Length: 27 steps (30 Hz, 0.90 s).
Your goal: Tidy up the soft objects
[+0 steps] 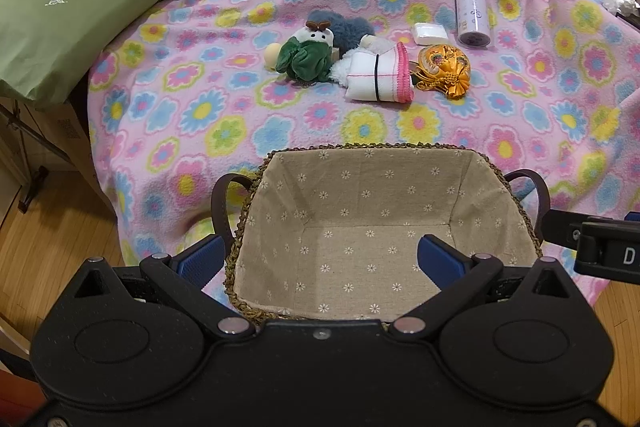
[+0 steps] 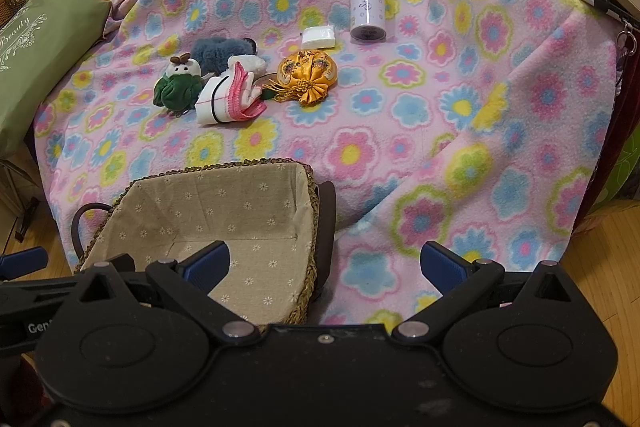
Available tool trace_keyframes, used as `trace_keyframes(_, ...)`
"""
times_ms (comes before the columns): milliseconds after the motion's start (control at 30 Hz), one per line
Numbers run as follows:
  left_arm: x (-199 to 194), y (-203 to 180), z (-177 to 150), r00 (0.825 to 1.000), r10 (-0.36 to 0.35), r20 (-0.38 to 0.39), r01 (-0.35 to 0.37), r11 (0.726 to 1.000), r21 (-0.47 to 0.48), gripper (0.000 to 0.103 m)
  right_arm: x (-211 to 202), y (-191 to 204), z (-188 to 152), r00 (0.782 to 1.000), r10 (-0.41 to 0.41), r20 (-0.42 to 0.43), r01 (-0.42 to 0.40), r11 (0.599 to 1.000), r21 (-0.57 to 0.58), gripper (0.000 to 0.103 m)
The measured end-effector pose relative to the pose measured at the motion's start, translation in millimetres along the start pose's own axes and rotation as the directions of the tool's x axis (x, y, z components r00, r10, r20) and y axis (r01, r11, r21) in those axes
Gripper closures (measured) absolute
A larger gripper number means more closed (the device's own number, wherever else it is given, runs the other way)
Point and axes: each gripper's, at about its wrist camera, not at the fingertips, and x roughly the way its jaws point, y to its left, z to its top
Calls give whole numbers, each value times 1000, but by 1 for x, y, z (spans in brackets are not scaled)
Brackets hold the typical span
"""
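A woven basket with a beige flowered lining stands at the near edge of the flowered blanket; it also shows in the right wrist view. Beyond it lies a cluster of soft things: a green and white plush, a blue-grey fluffy thing, a rolled white and pink cloth, and an orange satin pouch. My left gripper is open and empty over the basket. My right gripper is open and empty at the basket's right.
A purple and white bottle lies at the back right, a small white packet beside it. A green bag sits at the left on a wicker chair. Wooden floor lies below the blanket's edge.
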Motion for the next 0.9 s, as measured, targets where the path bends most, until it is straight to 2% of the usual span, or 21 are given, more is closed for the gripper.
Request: trace_keyframes(900, 0, 0, 0, 1000, -1, -3, 1, 1000, 0, 3, 2, 3, -2, 1000, 2, -1, -2, 1000, 2, 1)
